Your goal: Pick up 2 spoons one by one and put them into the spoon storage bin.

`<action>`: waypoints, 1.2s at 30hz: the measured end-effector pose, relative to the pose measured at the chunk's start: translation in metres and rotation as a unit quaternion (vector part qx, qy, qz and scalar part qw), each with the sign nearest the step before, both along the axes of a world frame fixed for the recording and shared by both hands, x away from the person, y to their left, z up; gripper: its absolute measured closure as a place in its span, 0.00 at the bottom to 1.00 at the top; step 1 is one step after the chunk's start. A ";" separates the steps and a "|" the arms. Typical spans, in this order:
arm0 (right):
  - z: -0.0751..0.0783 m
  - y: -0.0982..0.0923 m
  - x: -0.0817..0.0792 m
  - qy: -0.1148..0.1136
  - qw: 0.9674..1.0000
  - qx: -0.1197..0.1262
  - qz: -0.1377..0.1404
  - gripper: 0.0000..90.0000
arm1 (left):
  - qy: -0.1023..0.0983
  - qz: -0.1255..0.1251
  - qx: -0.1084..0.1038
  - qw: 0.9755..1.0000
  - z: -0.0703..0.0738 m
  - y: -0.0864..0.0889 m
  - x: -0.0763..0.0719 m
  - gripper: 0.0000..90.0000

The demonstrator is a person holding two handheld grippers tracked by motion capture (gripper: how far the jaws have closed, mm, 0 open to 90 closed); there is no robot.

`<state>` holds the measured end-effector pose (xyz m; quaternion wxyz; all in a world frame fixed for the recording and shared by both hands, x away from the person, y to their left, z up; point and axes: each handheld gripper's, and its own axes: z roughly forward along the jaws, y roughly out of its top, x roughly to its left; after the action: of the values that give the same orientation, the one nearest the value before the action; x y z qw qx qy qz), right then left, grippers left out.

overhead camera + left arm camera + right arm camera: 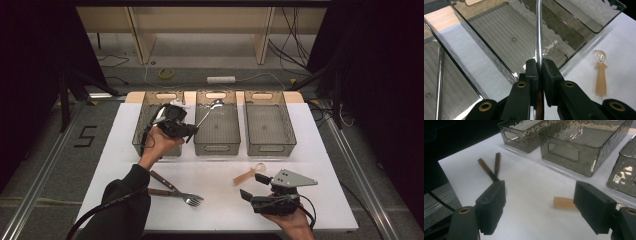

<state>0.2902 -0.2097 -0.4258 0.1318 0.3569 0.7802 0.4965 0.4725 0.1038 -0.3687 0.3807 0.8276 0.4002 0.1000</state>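
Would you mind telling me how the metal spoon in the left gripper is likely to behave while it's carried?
The metal spoon looks stiff, so it shouldn't droop. Its polished handle may slip or pivot, since the left gripper pinches only a narrow stretch.

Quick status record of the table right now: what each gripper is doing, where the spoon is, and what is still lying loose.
left gripper: shut on the metal spoon handle
spoon position: held above the middle bin, bowl end toward the far side
right gripper: open, nothing between the jaws, low over the white table
loose items: small tan spoon near the right gripper; two brown-handled forks near the left forearm
bins: three in a row
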 end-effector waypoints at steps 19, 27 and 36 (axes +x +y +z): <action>-0.001 -0.001 0.001 0.005 1.000 0.004 0.001 0.30 | 0.010 0.024 -0.016 1.000 -0.007 -0.022 0.037 0.92; 0.000 -0.001 0.001 0.005 1.000 0.003 0.002 0.30 | 0.021 0.035 -0.011 0.999 -0.021 -0.026 0.046 0.92; -0.001 0.000 0.001 0.002 1.000 0.004 0.004 0.30 | 0.022 0.040 -0.007 0.999 -0.028 -0.030 0.049 0.92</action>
<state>0.2911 -0.2097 -0.4264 0.1265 0.3553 0.7803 0.4989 0.5216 0.0741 -0.3967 0.3732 0.8102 0.4421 0.0937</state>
